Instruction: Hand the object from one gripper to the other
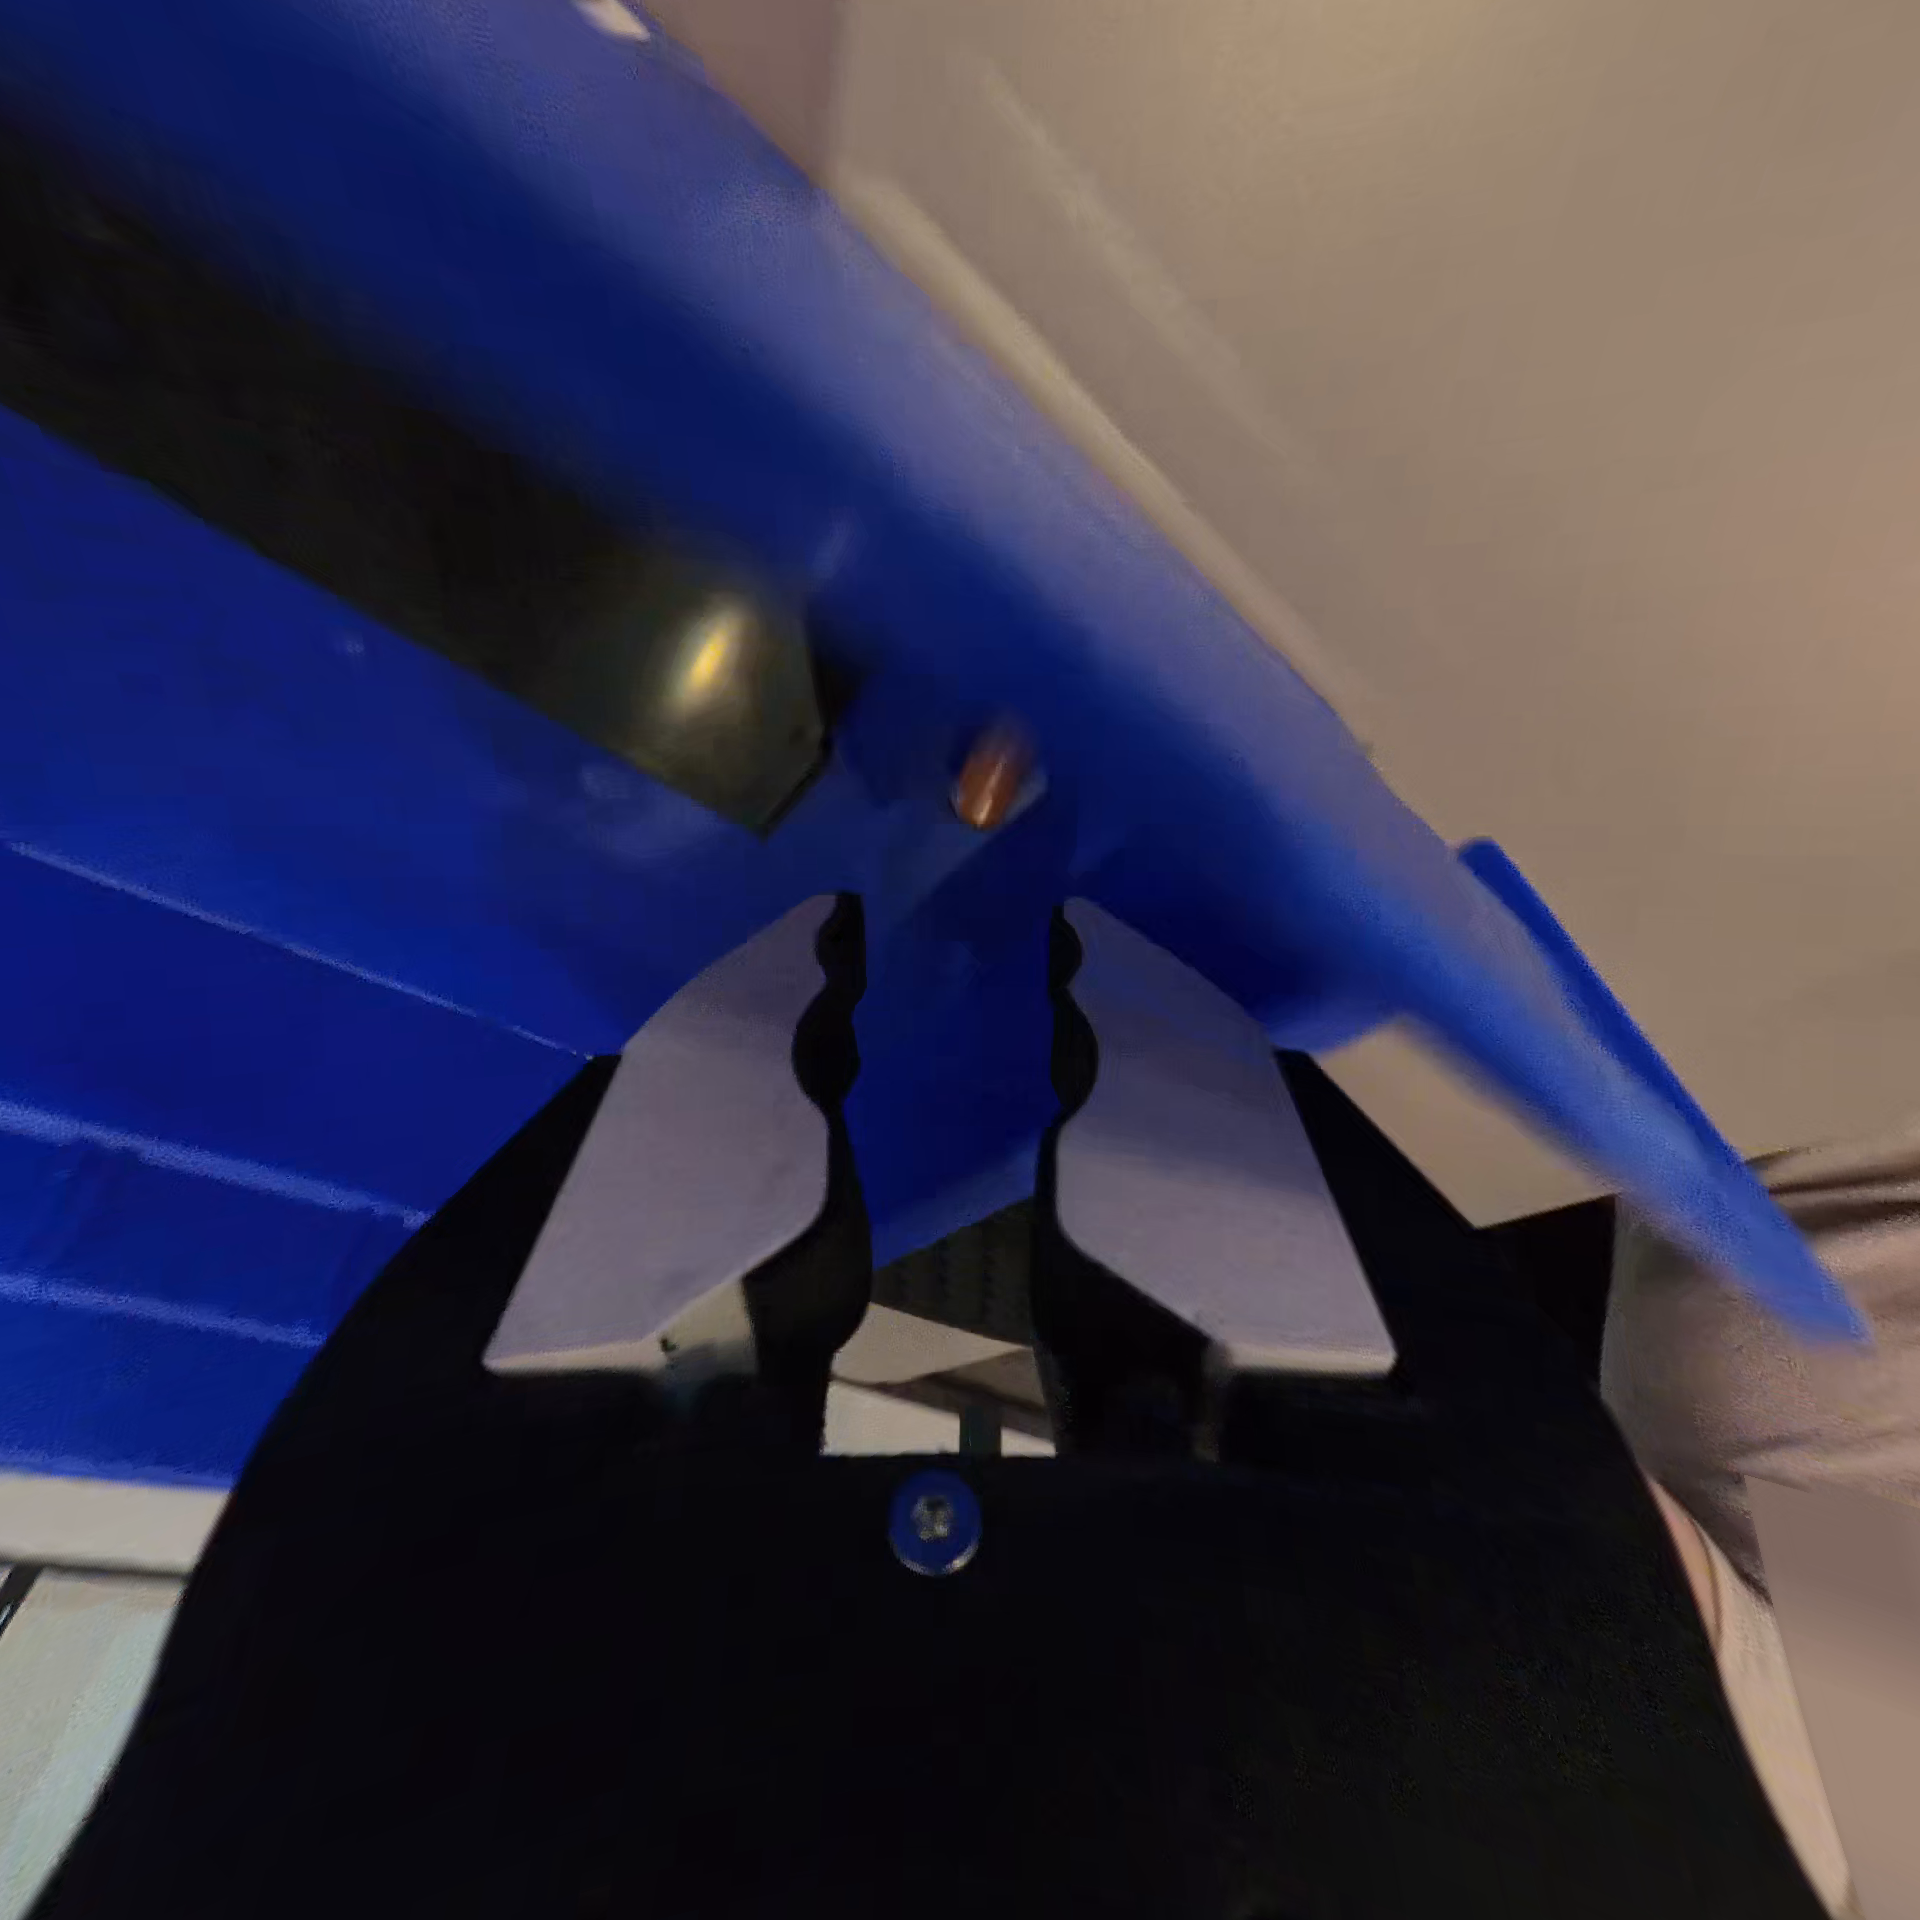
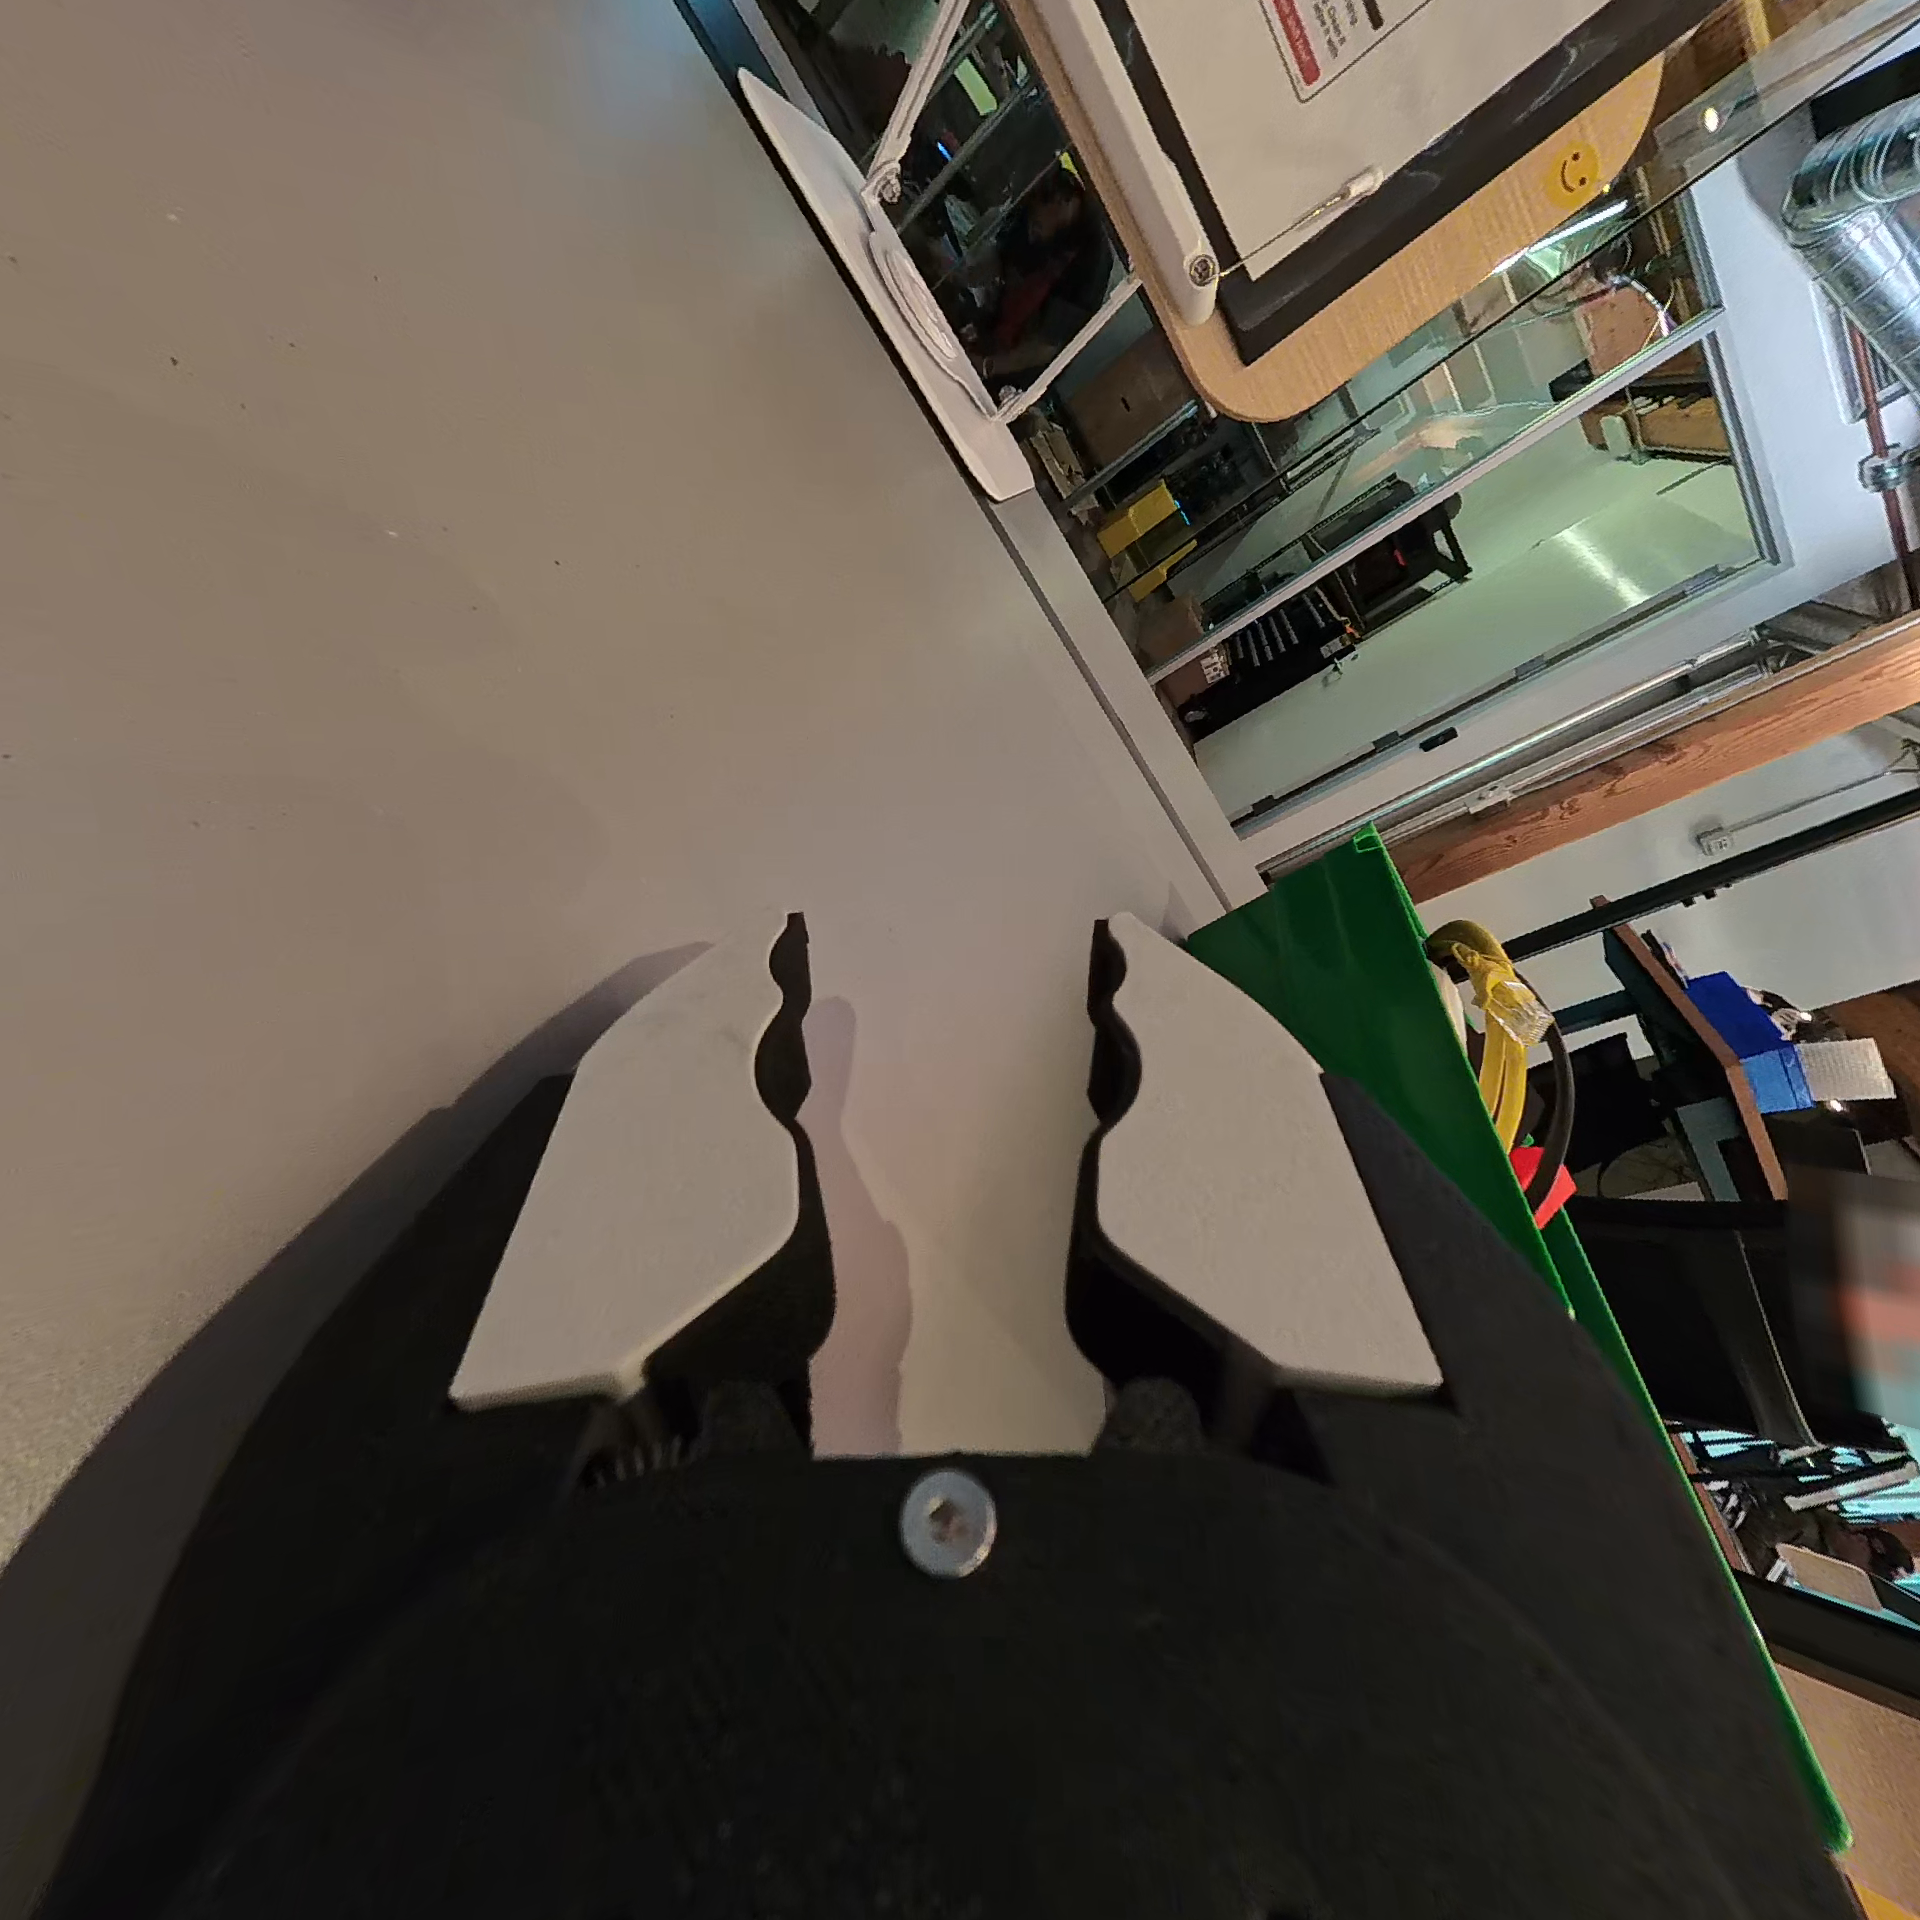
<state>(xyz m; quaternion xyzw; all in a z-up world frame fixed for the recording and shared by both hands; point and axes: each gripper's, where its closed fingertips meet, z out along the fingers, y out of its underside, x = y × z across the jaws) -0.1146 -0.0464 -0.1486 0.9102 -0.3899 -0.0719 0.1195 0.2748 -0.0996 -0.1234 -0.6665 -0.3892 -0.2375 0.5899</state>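
Observation:
A large blue plastic object [image 1: 436, 966] fills most of the left wrist view. It has ridged faces, a black bar [image 1: 364, 468] set into it and a small copper-coloured stud [image 1: 987, 774]. My left gripper [image 1: 954, 914] is shut on a blue rib of this object, which fills the gap between the fingers. The view is blurred by motion. My right gripper [image 2: 945, 935] is open and empty, close above a pale table top [image 2: 416, 520]. The blue object does not show in the right wrist view.
A green bin [image 2: 1340, 997] with yellow cables [image 2: 1507, 1039] stands just right of my right gripper. A white flat stand base [image 2: 914, 291] sits at the table's far edge. Windows and shelving lie beyond. A sleeve [image 1: 1787, 1382] shows at the right of the left wrist view. Some 40 cm of space lies between my two pairs of fingers.

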